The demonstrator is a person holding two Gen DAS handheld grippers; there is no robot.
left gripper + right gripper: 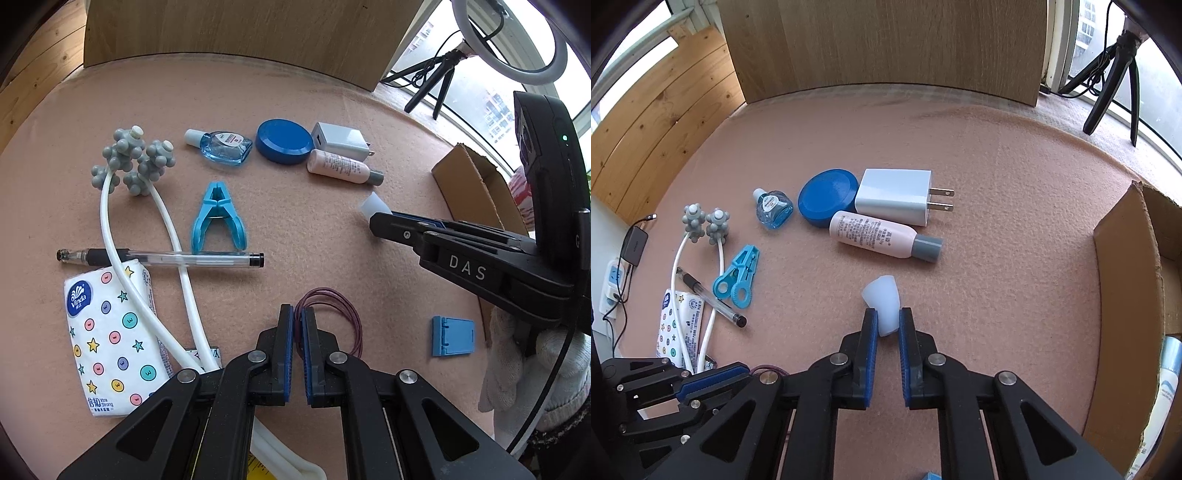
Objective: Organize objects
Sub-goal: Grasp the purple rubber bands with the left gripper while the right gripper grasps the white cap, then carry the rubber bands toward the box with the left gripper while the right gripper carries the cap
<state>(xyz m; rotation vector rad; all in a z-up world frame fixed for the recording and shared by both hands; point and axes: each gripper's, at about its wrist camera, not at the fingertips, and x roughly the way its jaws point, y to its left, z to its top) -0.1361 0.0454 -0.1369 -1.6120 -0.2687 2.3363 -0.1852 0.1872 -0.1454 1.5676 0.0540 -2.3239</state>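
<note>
The right tongs (888,323) pinch a white cap (882,301); left tongs (298,321) clamp a cord (345,314). Both should lift straight, gripping firmly.

White translucent cap (882,301) lying tilted on pink tabletop (997,221), narrow end pinched between right gripper (888,321) fingers. Purple hair-tie loops (341,314) flat on tabletop, one end clamped in left gripper (297,325) fingers.
</note>
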